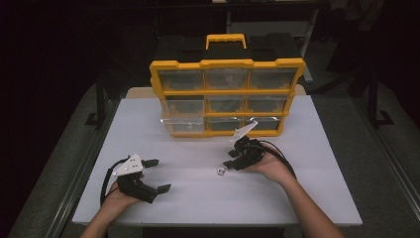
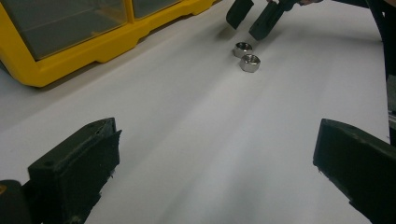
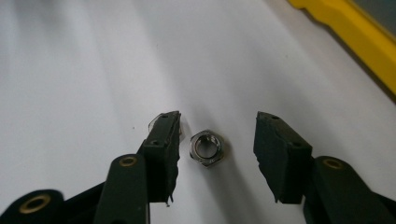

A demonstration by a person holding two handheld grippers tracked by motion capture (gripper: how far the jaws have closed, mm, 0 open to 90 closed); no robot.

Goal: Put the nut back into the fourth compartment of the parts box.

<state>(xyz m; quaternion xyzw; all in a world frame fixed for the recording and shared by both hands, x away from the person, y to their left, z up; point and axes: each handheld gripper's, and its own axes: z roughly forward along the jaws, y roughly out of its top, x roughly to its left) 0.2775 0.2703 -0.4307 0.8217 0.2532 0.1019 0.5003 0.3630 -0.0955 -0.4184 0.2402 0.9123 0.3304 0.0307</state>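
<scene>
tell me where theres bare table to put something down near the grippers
Free: the white table between the left gripper and the right gripper, and the strip left of the yellow drawer organizer. Crowded: at the right gripper, whose open jaws straddle a nut with a second nut beside it.

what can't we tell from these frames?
- Drawer contents: organizer fronts too dark and small in the high view; cropped in the left gripper view.
- Nut count: two nuts in the left gripper view; one between the right gripper jaws, whose left jaw may hide another.
</scene>
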